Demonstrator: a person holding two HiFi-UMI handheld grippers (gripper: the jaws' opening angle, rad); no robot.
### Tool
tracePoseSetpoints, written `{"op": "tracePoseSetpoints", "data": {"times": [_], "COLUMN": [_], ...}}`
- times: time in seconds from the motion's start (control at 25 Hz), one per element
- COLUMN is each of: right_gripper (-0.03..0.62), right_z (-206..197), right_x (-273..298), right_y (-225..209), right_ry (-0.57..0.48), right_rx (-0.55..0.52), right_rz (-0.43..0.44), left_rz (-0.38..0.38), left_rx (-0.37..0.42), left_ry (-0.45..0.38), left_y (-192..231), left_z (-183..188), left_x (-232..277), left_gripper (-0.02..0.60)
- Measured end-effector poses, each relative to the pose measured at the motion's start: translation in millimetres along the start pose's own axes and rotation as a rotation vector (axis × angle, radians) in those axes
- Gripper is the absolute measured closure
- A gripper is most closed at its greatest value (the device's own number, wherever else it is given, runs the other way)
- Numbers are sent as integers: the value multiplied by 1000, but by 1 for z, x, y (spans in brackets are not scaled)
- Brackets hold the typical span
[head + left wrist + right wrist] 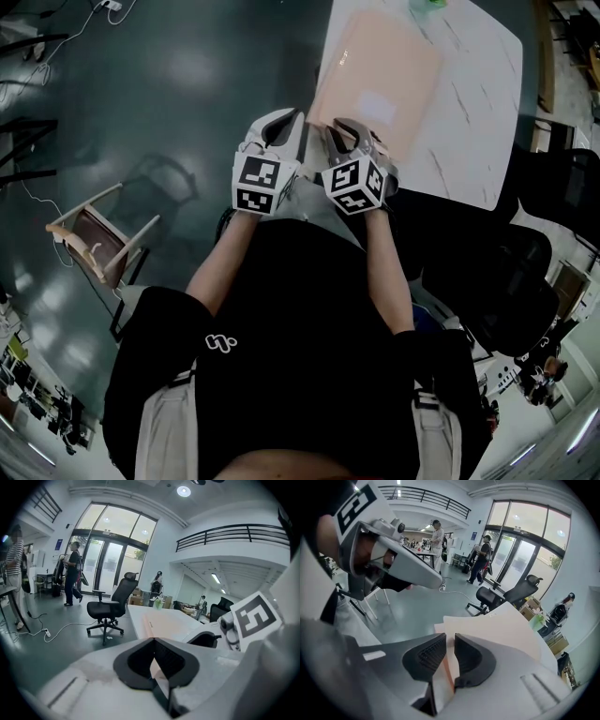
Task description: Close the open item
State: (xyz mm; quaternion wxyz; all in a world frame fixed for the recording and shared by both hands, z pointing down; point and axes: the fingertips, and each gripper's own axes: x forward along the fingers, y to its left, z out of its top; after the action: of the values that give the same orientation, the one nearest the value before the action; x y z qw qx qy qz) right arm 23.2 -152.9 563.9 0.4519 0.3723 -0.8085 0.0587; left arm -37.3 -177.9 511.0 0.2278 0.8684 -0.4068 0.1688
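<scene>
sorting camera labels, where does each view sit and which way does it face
head view: on the person's head, facing down at the folder on the table; arms, left gripper, right gripper show
left gripper view: on it, facing across the table to a chair; its jaws show
right gripper view: on it, facing along the folder held in its jaws
shared: all show the folder

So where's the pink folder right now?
The pink folder sits on the white table at the head view's upper middle, its near edge between the jaws of the right gripper.
</scene>
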Motion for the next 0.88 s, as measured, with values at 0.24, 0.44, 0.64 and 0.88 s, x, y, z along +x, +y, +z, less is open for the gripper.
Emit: {"op": "tracePoseSetpoints", "data": {"times": [0.24,0.44,0.64,0.88], "right_gripper": [537,531,522,514], "right_z": [-7,-14,-16,-12], "right_x": [8,13,17,18], "right_y": [7,11,12,10], "right_ry": [39,78,93,65], "right_rx": [-8,-17,-4,110], "right_rz": [63,137,212,339], "left_rz": [2,13,22,26], "left_rx": [-5,-7,-19,-16], "left_ry": [8,10,0,1], "left_y": [-1,2,4,5], "left_z": [-5,-7,-5,-6], "left_x": [1,0,1,2], "left_gripper": [581,581,581,581]}}
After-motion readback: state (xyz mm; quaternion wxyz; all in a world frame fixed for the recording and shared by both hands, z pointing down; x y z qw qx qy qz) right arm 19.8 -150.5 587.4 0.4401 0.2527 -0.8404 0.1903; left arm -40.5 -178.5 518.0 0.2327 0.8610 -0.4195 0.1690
